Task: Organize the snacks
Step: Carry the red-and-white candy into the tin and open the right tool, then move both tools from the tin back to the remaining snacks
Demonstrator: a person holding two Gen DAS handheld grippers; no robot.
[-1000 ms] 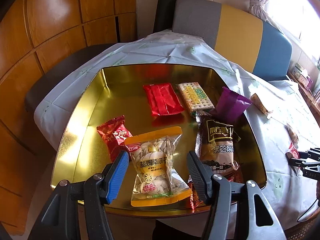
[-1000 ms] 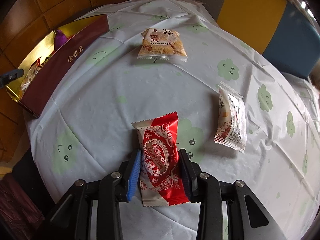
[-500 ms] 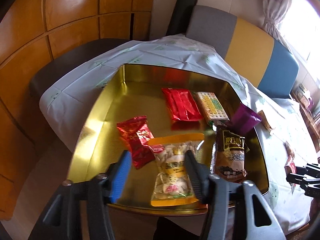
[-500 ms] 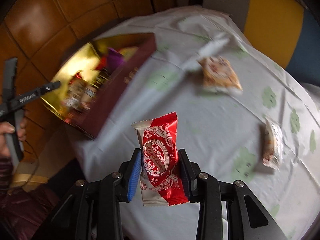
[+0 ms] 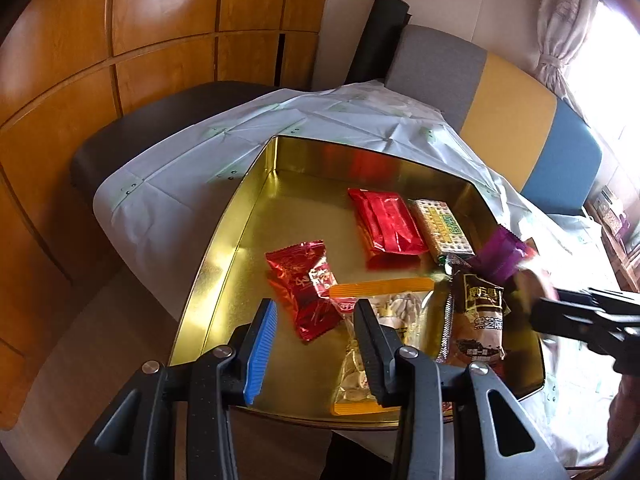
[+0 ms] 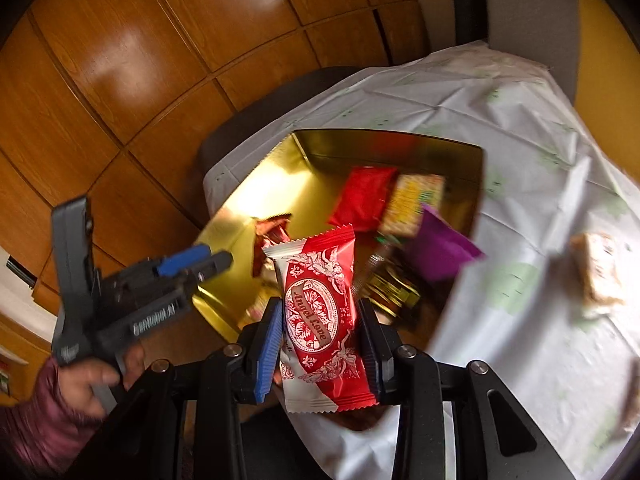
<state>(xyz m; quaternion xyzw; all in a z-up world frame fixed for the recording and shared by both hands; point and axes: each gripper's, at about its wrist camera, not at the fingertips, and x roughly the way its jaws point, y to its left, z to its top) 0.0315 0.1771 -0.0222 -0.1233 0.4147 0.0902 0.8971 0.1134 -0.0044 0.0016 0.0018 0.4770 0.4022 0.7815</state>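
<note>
In the right wrist view my right gripper [image 6: 320, 332] is shut on a red-and-white "Angel Love" packet [image 6: 316, 316], held in the air over the near side of the gold tin [image 6: 384, 136]. In the left wrist view it shows blurred as the right gripper [image 5: 580, 316] at the tin's right rim. My left gripper [image 5: 316, 336] hovers over the near edge of the gold tin [image 5: 256, 184], jaws closing with nothing between them. A crinkled red candy packet [image 5: 308, 284] lies on the floor of the tin beyond them. An orange-edged seed packet [image 5: 380, 288] lies partly behind the right finger.
The tin also holds a flat red packet [image 5: 386, 224], a cracker pack [image 5: 442, 226], a purple packet [image 5: 502, 252] and a dark brown packet [image 5: 480, 320]. A beige snack [image 6: 596, 272] lies on the white tablecloth [image 6: 500, 128]. Chairs and wood panelling stand behind.
My right gripper lifted the red-and-white packet off the tablecloth and swung it over to the tin. My left gripper's jaws narrowed and slid left off the seed packet.
</note>
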